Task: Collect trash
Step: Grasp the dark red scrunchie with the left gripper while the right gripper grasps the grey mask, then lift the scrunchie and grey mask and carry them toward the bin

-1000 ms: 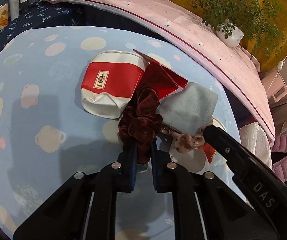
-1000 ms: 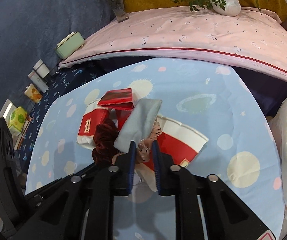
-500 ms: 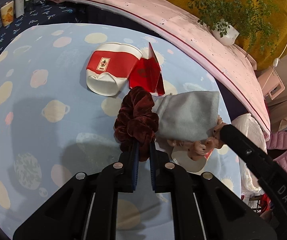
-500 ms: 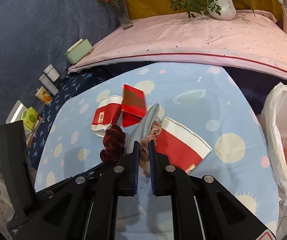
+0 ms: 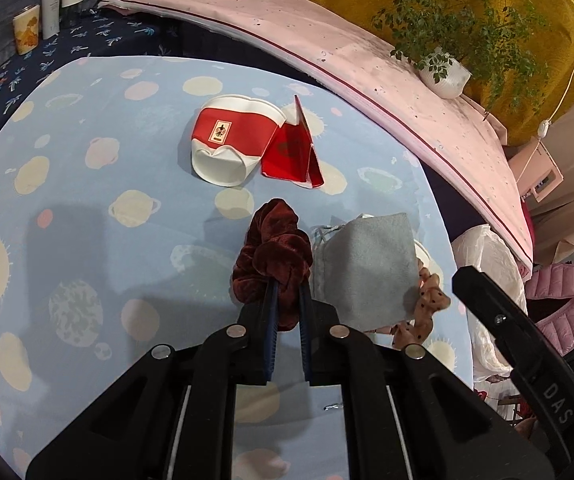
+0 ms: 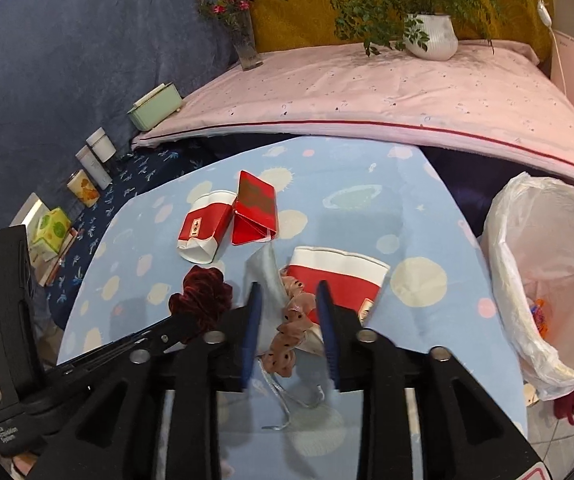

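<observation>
The left gripper (image 5: 285, 300) is clamped narrowly on a dark red velvet scrunchie (image 5: 273, 256), which bunches up just above its fingertips in the lower centre of the left wrist frame. The right gripper (image 6: 289, 312) stands wide, its jaws straddling a pink dotted scrunchie (image 6: 292, 328) and the edge of a grey pouch (image 6: 265, 276) without pinching either.

The relation that matters is the way to the bin. The white bag-lined bin (image 6: 543, 280) fills the right edge of the right wrist frame, beyond the edge of the blue planet-print tablecloth (image 6: 419, 216), so it lies to the right of both grippers and nearer the right one. In the left wrist frame only a sliver of its white bag (image 5: 483, 256) shows at right centre.

A flattened red-and-white paper cup (image 6: 337, 284) lies directly ahead of the right gripper, its rim toward the upper right and its long axis slanting to the lower right. A second crushed cup (image 5: 233, 140) and a folded red carton (image 5: 293, 148) sit touching each other farther up the cloth, ahead of the left gripper.
</observation>
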`<state>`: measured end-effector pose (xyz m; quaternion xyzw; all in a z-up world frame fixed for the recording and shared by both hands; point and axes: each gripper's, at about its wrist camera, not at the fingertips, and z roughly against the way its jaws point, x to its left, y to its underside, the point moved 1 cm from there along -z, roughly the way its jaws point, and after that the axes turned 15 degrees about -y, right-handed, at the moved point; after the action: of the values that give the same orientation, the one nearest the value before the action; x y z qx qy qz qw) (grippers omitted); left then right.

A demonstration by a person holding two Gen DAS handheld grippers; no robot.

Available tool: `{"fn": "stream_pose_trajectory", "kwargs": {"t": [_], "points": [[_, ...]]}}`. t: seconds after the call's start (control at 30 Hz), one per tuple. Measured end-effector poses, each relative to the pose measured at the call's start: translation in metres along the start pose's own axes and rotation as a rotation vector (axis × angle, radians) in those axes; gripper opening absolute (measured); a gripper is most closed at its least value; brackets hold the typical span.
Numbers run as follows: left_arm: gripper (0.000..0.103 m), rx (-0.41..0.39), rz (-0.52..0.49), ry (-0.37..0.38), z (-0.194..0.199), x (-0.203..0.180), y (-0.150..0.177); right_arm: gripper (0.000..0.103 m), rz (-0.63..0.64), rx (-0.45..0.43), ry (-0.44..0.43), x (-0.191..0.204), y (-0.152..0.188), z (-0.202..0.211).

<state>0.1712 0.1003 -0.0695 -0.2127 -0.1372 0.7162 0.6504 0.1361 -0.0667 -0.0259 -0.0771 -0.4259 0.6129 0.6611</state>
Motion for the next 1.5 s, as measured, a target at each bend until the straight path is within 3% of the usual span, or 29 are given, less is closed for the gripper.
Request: {"fn": "stream_pose_trajectory", "kwargs": {"t": [0.23, 0.57, 0.63, 0.67, 0.7, 0.97, 1.07, 1.13, 1.2, 1.27, 1.5], "points": [[0.009, 0.000, -0.009, -0.003, 0.000, 0.001, 0.000, 0.036, 0.036, 0.020, -0.017, 0.011, -0.012, -0.015], [0.009, 0.000, 0.015, -0.015, -0.006, 0.015, -0.009, 0.035, 0.044, 0.113, -0.008, 0.005, -0.017, -0.069], [0.009, 0.001, 0.017, -0.020, -0.007, 0.017, -0.011, 0.022, 0.046, 0.123, -0.017, 0.006, -0.017, -0.073], [0.009, 0.001, 0.017, -0.021, -0.008, 0.017, -0.012, 0.008, 0.046, 0.128, -0.028, 0.007, -0.017, -0.073], [0.009, 0.002, 0.019, -0.021, -0.008, 0.017, -0.012, 0.003, 0.045, 0.128, -0.039, 0.009, -0.017, -0.073], [0.009, -0.019, 0.020, -0.009, 0.002, 0.011, -0.018, 0.001, 0.091, 0.048, -0.092, 0.029, -0.033, -0.041], [0.009, -0.032, 0.017, -0.008, 0.009, 0.009, -0.018, 0.001, 0.094, 0.019, -0.071, 0.030, -0.040, -0.031], [0.009, -0.036, 0.018, -0.007, 0.012, 0.008, -0.018, 0.007, 0.074, 0.031, -0.050, 0.022, -0.040, -0.032], [0.009, -0.039, 0.017, -0.008, 0.013, 0.008, -0.018, 0.024, 0.053, 0.052, -0.053, 0.014, -0.037, -0.036], [0.009, -0.039, 0.016, -0.010, 0.013, 0.008, -0.018, 0.033, 0.046, 0.068, -0.044, 0.008, -0.033, -0.042], [0.009, -0.034, 0.011, -0.015, 0.008, 0.008, -0.021, 0.040, 0.040, 0.143, -0.035, -0.002, -0.016, -0.071]]}}
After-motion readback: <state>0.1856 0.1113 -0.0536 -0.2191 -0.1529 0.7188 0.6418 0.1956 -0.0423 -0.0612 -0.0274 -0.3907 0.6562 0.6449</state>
